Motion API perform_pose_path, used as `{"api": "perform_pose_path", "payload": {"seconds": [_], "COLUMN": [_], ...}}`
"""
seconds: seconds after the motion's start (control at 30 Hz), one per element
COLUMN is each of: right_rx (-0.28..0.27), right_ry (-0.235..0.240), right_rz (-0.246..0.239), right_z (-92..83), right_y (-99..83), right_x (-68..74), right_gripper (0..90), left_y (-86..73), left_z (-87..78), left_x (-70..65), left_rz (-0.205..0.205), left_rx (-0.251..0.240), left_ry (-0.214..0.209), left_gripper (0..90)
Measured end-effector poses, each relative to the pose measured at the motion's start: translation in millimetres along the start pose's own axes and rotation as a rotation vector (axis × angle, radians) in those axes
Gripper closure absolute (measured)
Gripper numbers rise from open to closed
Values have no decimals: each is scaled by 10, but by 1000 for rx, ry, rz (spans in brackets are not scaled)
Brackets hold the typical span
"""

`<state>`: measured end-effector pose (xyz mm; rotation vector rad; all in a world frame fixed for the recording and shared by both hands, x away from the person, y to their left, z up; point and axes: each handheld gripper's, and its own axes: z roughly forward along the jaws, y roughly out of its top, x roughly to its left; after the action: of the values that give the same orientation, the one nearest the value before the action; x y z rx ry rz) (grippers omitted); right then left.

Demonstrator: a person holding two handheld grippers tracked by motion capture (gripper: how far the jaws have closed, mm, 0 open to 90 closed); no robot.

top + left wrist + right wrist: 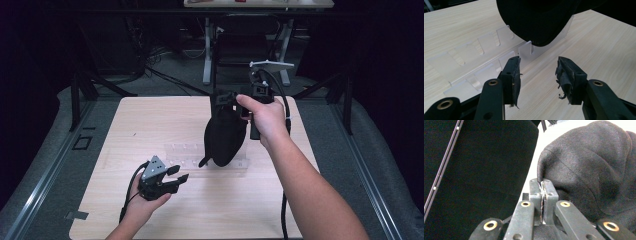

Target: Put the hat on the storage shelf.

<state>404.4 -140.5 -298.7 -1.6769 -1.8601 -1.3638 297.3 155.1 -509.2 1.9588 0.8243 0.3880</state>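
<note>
A black cloth cap [225,137] hangs above the wooden table [150,115], held up by its top edge. My right gripper [231,100] is shut on that edge; in the right gripper view the jaws [543,182] are pressed together where the fabric [594,170] meets them. The cap's lower end hovers over a clear acrylic rack [185,150] lying flat on the table. My left gripper [180,173] is near the table's front left, open with nothing between its jaws. In the left gripper view it [539,65] points at the rack [474,50] and the cap's underside [536,20].
Grey floor and metal rails surround the table. Beyond the far edge stand dark stands, cables and the white legs of another table [207,55]. Bare wood lies to the left and along the front of the table.
</note>
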Motion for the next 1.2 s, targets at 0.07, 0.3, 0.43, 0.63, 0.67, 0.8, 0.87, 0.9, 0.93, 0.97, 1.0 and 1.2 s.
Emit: {"api": "perform_pose_path", "payload": {"seconds": [0.07, 0.3, 0.43, 0.63, 0.67, 0.8, 0.87, 0.9, 0.93, 0.97, 1.0, 1.2], "right_rx": [-2, 4, 6, 12, 13, 17, 20, 20, 19, 20, 21, 24], "right_ry": [-1, 6, 9, 12, 14, 13, 16, 16, 17, 19, 20, 23], "right_rz": [0, -1, -5, -10, -15, -19, -20, -22, -21, -20, -19, -23], "right_z": [10, 58, 94, 152, 165, 199, 215, 218, 227, 233, 238, 261], "right_y": [0, -2, -6, -12, -14, -21, -23, -23, -23, -24, -24, -27], "right_x": [10, 48, 77, 122, 131, 157, 169, 171, 176, 178, 181, 191], "right_gripper": [884, 883, 883, 883, 883, 883, 882, 882, 882, 882, 882, 881], "left_y": [20, 149, 233, 347, 362, 424, 439, 447, 452, 454, 457, 454], "left_z": [19, 58, 92, 137, 143, 186, 201, 210, 218, 224, 229, 260], "left_x": [-5, -27, -75, -164, -173, -215, -219, -222, -221, -222, -221, -218], "left_rz": [-7, 3, 11, 60, 68, 80, 78, 77, 79, 80, 82, 92], "left_rx": [5, 12, 24, 46, 52, 67, 70, 73, 76, 80, 85, 100], "left_ry": [-6, -15, -19, -14, -13, -6, -5, -4, -3, -2, -2, 6], "left_gripper": [543, 567, 610, 656, 658, 675, 699, 708, 724, 741, 752, 811]}}
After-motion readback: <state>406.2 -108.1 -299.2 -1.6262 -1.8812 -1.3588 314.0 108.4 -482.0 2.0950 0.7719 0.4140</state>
